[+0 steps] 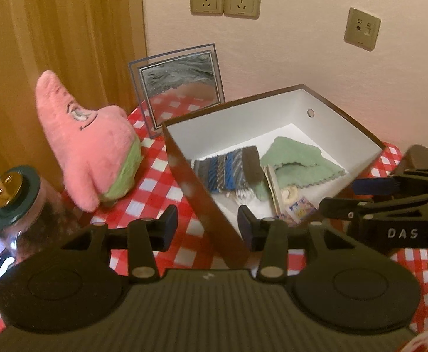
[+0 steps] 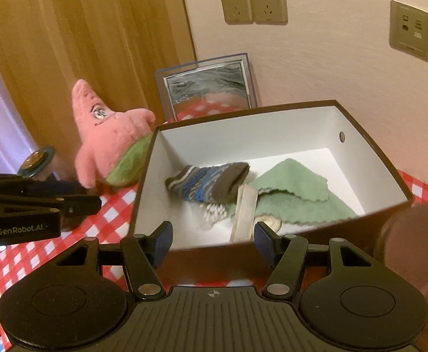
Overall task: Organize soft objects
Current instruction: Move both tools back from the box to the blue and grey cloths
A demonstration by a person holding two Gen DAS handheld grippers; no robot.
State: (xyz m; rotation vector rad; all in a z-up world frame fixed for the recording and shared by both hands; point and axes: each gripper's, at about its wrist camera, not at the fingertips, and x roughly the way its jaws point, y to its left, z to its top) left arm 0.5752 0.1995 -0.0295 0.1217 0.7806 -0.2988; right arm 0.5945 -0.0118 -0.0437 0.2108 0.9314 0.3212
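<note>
— Red-and-white check cloth covers the worktop (image 1: 161,193), with a cream wall behind it. What's on it?

— A brown box (image 2: 272,258) with a white inside. In it lie a striped knit piece (image 2: 211,182) and a green cloth (image 2: 296,193), touching each other.

— And the pink starfish plush (image 1: 87,143)?

— It stands upright on the cloth, just left of the box and outside it. A jar (image 1: 14,202) with a dark lid sits near its foot.

— Your grippers?

— My left gripper (image 1: 208,226) has its jaws apart, nothing between the pads; the box's near corner shows past the gap. My right gripper (image 2: 214,242) is also spread wide and empty, above the box's near wall.
</note>
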